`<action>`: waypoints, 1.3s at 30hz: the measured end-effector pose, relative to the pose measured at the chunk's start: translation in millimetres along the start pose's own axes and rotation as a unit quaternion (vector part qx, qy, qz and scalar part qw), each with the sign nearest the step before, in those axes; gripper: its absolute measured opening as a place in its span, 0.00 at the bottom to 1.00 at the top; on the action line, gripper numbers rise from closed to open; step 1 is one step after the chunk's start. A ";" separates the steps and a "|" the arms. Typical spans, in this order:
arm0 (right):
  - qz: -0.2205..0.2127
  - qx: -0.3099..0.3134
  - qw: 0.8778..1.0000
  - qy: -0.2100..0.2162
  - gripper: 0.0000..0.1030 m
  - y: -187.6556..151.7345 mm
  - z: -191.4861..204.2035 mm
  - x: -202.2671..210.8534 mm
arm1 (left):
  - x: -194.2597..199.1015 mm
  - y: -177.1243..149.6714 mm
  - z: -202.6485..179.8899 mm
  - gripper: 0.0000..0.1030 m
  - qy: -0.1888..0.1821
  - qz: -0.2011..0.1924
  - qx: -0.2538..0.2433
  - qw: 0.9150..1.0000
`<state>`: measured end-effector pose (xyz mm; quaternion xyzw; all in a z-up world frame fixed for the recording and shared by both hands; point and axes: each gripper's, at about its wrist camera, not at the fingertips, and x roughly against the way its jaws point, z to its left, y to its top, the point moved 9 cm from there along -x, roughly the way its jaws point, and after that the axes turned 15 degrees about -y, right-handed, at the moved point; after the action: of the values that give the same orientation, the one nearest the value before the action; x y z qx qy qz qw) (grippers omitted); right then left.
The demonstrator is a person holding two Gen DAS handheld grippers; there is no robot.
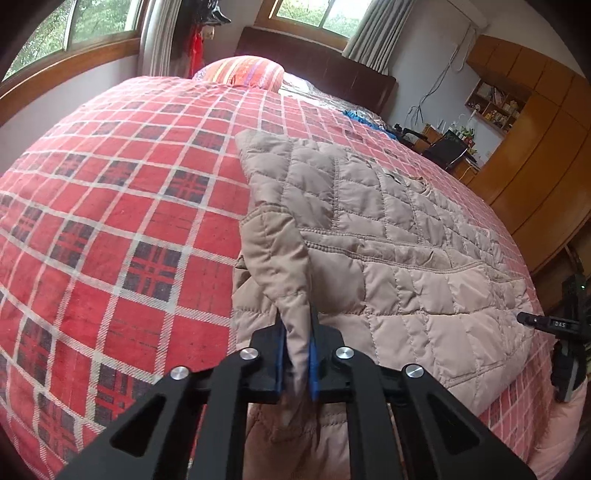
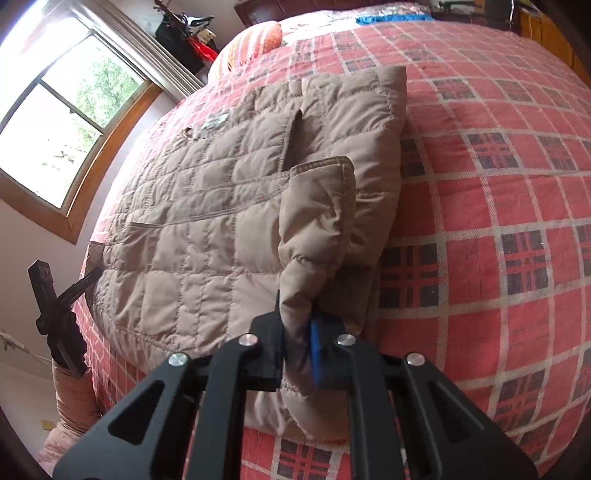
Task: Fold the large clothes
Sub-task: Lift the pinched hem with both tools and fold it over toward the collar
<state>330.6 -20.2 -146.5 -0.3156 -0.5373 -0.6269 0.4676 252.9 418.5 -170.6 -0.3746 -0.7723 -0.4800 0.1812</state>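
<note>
Two grippers, both clamped on the same garment: my left gripper has its blue-lined fingers pinched tight on a fold of the beige quilted jacket, and my right gripper is doing the same on the opposite side of it. From the left wrist camera I see the jacket lying on the red plaid bedspread, its bulk spread out to the right of my fingers, with the pinched edge rising from the near side of the bed straight into the jaws. A smooth, unquilted strip of the fabric runs up from the grip toward a folded corner farther up the bed. At the far right of that view I can make out the right gripper beside the jacket's other edge. From the right wrist camera the jacket sits to the left of my fingers, and a puffed fold of it hangs over the near edge of the bedspread into the closed jaws. The left gripper shows at the far left of that view, dark against the wall, touching the jacket's edge. A striped pillow lies at the head of the bed, past the jacket and apart from it. Windows sit behind it, and wooden cabinets stand along the right side of the room.
</note>
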 end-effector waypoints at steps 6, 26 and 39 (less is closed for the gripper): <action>-0.032 0.014 0.999 0.003 0.07 -18.9 2.7 36.1 | 37.3 -7.2 -21.9 0.06 -0.008 -0.045 -0.048 0.998; -0.148 -0.020 0.988 -0.024 0.07 148.8 8.5 97.5 | 39.5 171.4 -71.8 0.06 0.013 -0.211 -0.086 0.974; -0.018 -0.077 0.994 -0.069 0.07 182.1 -28.3 -72.2 | -126.5 167.2 19.4 0.10 0.099 -0.033 -0.004 0.995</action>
<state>528.4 -27.1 -148.7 -0.3835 -0.5243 -0.6513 0.3922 463.0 427.6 -159.4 -0.3007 -0.7607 -0.5231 0.2393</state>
